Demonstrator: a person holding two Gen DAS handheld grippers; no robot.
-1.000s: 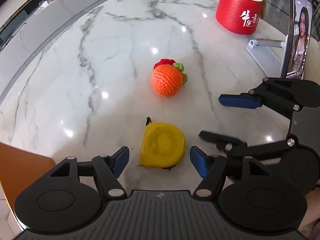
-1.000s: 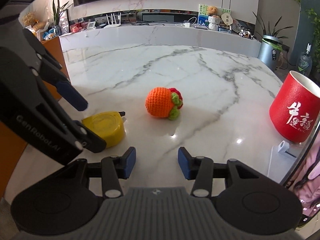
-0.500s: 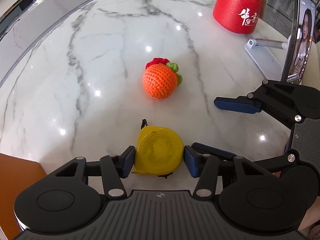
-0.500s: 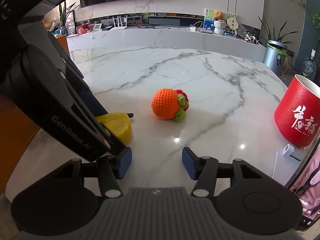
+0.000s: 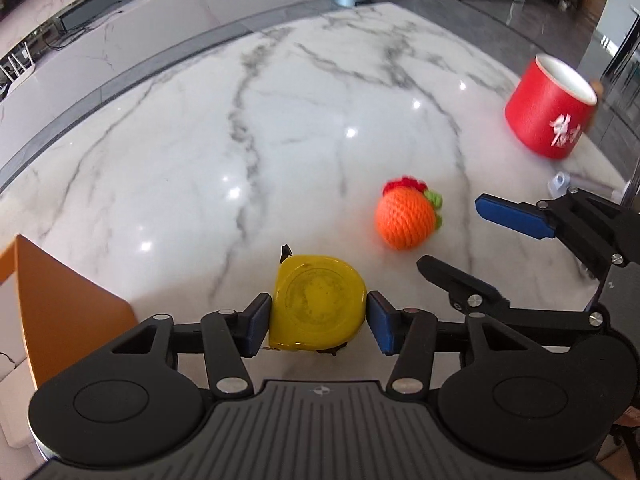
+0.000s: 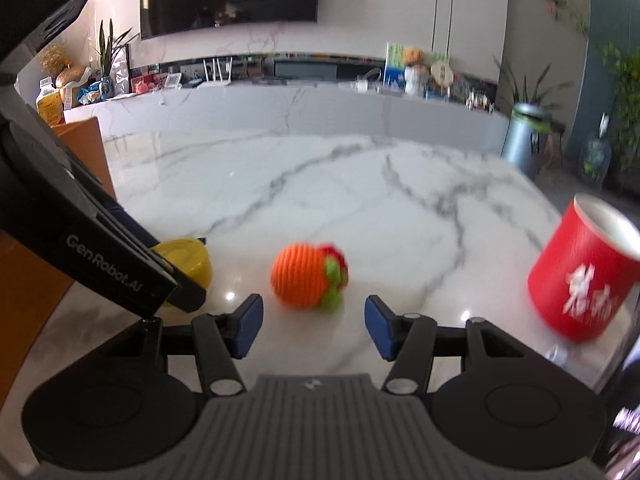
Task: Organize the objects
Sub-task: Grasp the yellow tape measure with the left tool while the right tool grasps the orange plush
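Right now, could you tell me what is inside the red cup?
Only a strip of the pale inner wall below the rim of the red cup shows, in both wrist views. The cup's own wall hides the bottom, and both views are blurred, so I cannot tell whether anything lies inside.

Yellow tape measure (image 5: 318, 306) between blue pads (image 5: 258, 322). Orange crocheted ball (image 5: 405, 219), red and green trim. Red cup (image 5: 550, 114) upper right; grey-veined white table (image 5: 240, 160).

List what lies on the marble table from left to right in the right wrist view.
yellow tape measure held by the left gripper → orange crocheted fruit → red cup
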